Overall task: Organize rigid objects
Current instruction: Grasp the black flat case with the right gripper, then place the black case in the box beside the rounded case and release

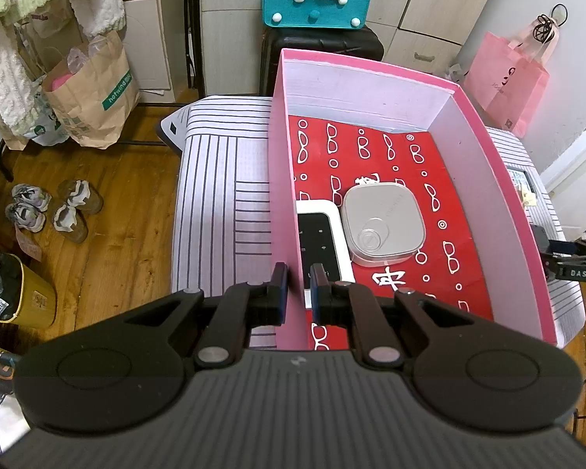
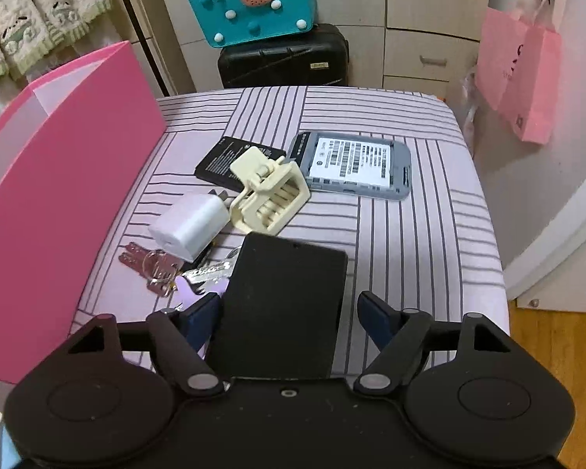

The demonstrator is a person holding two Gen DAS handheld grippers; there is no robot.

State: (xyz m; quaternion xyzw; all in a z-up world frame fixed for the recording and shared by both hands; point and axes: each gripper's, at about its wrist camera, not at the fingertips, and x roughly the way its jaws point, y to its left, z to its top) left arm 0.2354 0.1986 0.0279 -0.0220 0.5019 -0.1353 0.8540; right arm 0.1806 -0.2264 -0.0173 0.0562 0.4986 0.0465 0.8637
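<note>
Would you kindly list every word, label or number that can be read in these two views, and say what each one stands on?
"hotwind", in white on a green band of the brown paper bag; the letters after it are cut off.
"DAS", on the right gripper seen from the left wrist view.
Too small or blurred to read: the white barcode label on the grey device, the print on the black battery, the lettering on the pink bag.
</note>
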